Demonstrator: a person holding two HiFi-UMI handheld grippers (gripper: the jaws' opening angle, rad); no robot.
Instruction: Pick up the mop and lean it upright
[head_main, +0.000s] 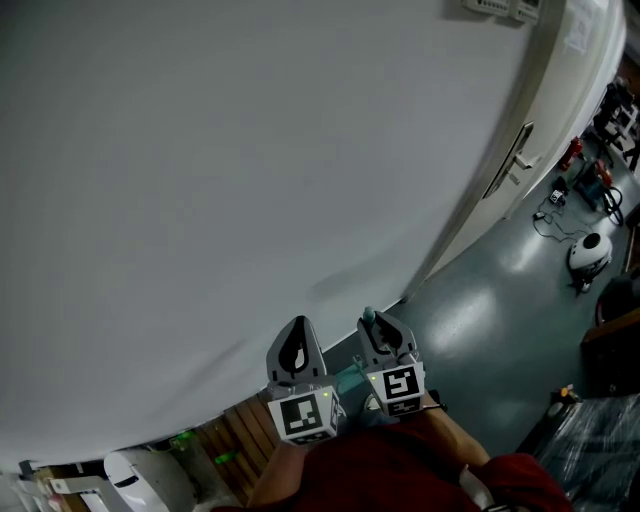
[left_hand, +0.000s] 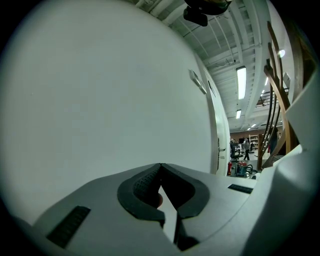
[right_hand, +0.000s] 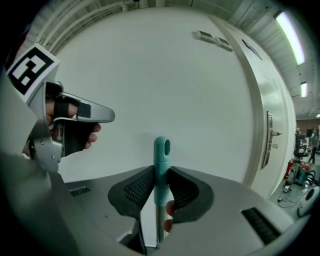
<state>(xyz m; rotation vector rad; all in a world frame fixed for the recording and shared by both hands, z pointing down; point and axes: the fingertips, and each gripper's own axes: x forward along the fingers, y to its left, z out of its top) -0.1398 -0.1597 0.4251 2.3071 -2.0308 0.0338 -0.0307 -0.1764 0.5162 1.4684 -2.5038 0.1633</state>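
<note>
Mop: only the top shows, a blue-green handle end (right_hand: 161, 150) with a hole in it and a silver pole under it. It stands straight up in front of the white wall (head_main: 250, 150). I cannot tell if it touches the wall.
Right gripper (right_hand: 161, 175): its 2 jaws are squeezed on the blue-green part of the mop, 1 dark pad on each side. It points at the wall.
Right arm (head_main: 447, 430): it reaches out toward the wall. The forearm is bare, with a red sleeve (head_main: 400, 480) farther back from the wall.
Left gripper (left_hand: 160, 167): its 2 jaws are pressed together at the tips, with nothing between them. It points flat at the wall.
Left hand (right_hand: 62, 125): its fingers are curled round the gripper's handle.
Both grippers: they sit side by side facing the wall, near each other but not touching. Each has 1 marker cube (head_main: 303, 417) on its back end.
Door (head_main: 530, 120): a white door with a long handle, set in the wall well off to the right of the mop.
</note>
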